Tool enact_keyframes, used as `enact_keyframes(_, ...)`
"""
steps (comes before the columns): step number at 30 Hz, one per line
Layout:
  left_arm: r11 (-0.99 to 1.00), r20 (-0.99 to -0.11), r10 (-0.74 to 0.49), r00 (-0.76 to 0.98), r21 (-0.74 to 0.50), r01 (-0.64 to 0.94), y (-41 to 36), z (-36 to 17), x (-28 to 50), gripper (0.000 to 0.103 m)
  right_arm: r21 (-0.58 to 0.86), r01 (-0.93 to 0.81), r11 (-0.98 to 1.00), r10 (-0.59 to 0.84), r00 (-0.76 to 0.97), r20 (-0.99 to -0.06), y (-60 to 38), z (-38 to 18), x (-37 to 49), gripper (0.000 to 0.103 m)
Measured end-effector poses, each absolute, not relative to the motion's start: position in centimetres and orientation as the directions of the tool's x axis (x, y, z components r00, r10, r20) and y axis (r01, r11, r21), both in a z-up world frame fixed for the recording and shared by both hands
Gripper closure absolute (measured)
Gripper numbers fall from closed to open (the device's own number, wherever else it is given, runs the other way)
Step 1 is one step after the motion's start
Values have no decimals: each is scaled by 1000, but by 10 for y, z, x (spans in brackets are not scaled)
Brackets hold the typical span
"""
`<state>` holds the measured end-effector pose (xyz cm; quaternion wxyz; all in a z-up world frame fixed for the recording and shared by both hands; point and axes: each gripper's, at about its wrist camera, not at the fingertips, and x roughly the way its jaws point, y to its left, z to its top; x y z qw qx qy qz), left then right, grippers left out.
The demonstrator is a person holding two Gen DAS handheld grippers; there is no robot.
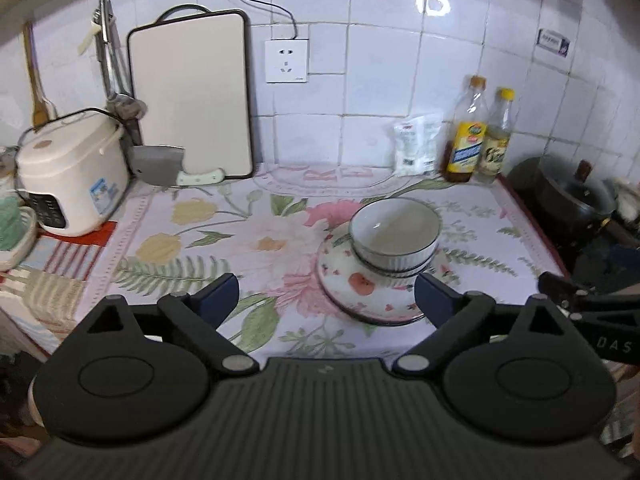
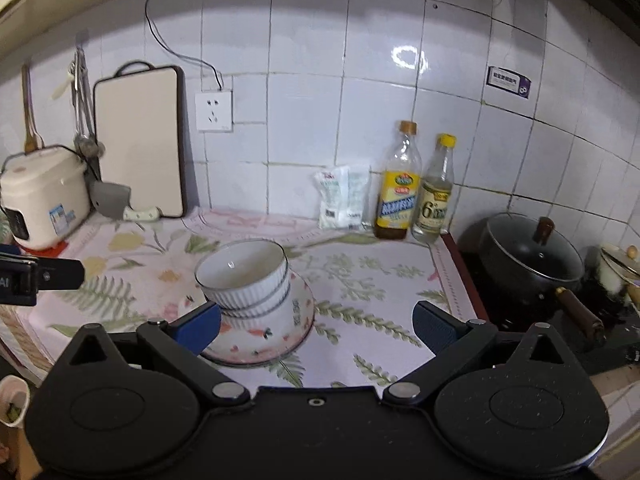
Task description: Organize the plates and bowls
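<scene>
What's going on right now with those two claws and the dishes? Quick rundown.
Left gripper open, empty; right gripper open, empty. Ribbed bowls stacked on floral plate, on counter. Nothing blocking the stack.

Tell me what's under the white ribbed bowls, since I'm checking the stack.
The ribbed bowls sit on a floral plate on the flowered cloth. Whether another plate lies beneath is hidden.

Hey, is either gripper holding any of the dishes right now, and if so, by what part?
No. The left gripper and the right gripper are both open and empty; the stacked bowls sit on the floral plate.
</scene>
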<state>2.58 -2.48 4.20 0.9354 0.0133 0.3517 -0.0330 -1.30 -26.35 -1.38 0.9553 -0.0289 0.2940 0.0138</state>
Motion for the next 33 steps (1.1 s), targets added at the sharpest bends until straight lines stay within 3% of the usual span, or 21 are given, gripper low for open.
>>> enact_keyframes(15, 994, -655, 3, 755, 82, 67, -35, 33, 10, 7, 6, -50, 999, 46, 857, -514, -268, -7, -35, 0)
enact_keyframes(33, 995, -648, -26, 761, 58, 83, -40, 28, 2, 7, -3, -42, 999, 36, 874, -485, -270, -12, -49, 0)
